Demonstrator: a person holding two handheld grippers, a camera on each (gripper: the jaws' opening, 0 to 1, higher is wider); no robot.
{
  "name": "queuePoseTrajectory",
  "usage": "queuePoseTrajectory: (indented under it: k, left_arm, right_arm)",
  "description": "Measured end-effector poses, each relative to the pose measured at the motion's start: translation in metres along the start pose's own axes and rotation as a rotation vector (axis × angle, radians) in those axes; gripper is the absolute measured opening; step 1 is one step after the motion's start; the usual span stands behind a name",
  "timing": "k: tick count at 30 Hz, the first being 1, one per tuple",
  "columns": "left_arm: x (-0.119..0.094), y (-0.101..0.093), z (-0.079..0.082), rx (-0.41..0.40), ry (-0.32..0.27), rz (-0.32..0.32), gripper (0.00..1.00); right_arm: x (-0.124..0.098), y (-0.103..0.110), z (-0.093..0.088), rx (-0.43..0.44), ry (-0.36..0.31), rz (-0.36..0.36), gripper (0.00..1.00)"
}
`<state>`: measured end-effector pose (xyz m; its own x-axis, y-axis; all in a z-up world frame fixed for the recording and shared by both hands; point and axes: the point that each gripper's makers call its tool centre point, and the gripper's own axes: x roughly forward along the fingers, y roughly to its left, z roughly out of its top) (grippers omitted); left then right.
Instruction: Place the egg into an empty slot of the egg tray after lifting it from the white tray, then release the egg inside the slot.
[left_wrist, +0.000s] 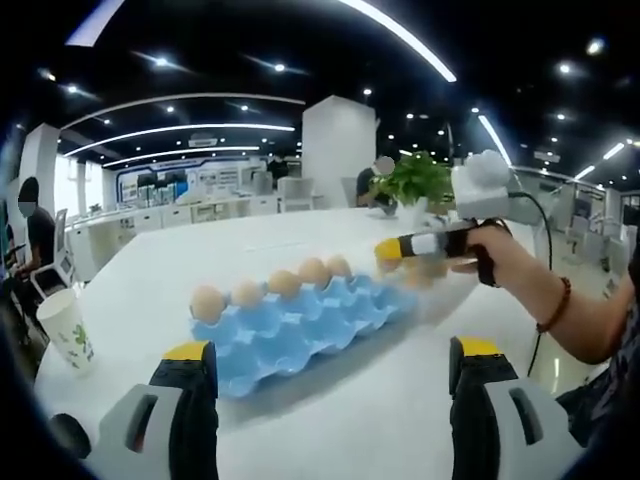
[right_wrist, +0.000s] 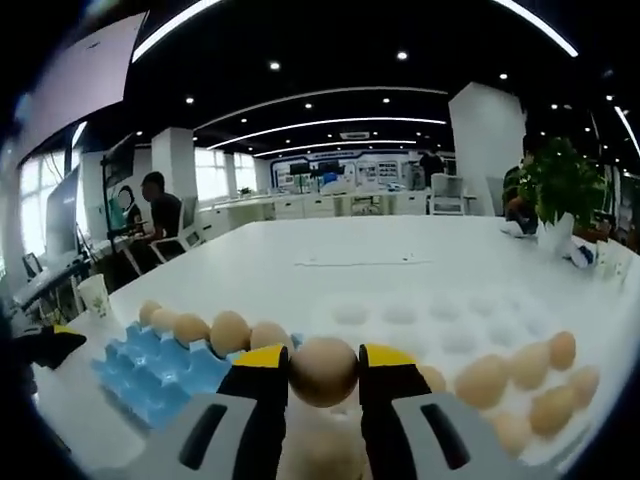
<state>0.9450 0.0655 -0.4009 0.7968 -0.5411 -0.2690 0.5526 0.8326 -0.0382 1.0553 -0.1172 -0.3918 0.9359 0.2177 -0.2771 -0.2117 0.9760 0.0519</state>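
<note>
Above the white moulded tray (right_wrist: 470, 320), right gripper (right_wrist: 323, 372) clamped on a tan egg (right_wrist: 323, 370), beside the blue egg tray (right_wrist: 150, 375); left gripper (left_wrist: 330, 365) spread wide.

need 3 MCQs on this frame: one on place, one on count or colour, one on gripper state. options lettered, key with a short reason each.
1. Where do the eggs in the blue moulded egg tray sit?
A. In the row along its far edge
B. In the row nearest the left gripper
C. Scattered over all rows

2. How many eggs does the left gripper view show in that tray?
A. Two
B. Five
C. Nine

3. What is the state of the right gripper?
A. Open and holding nothing
B. Shut on a paper cup
C. Shut on a brown egg

Key:
1 A: the left gripper view shows the eggs lined along the far edge, with the nearer slots bare.
2 B: five eggs stand in that row.
3 C: in the right gripper view the yellow-tipped jaws press both sides of the brown egg, above the white tray of eggs.
</note>
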Motion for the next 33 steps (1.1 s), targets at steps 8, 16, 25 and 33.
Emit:
queuePoseTrajectory:
  k: [8, 16, 25, 33]
  left_arm:
    - [-0.003, -0.001, 0.003, 0.009, -0.007, 0.002, 0.98]
    - [-0.007, -0.002, 0.002, 0.017, -0.007, 0.001, 0.99]
    - [-0.010, 0.002, 0.001, 0.015, -0.007, 0.009, 0.99]
    - [-0.012, 0.003, 0.000, 0.013, -0.006, 0.013, 0.99]
  right_arm:
    - [-0.002, 0.011, 0.003, 0.005, 0.000, 0.038, 0.28]
    - [0.000, 0.037, 0.001, 0.025, 0.000, 0.131, 0.28]
    - [0.005, 0.069, 0.002, 0.016, 0.015, 0.221, 0.28]
    - [0.007, 0.097, 0.004, -0.010, 0.023, 0.307, 0.28]
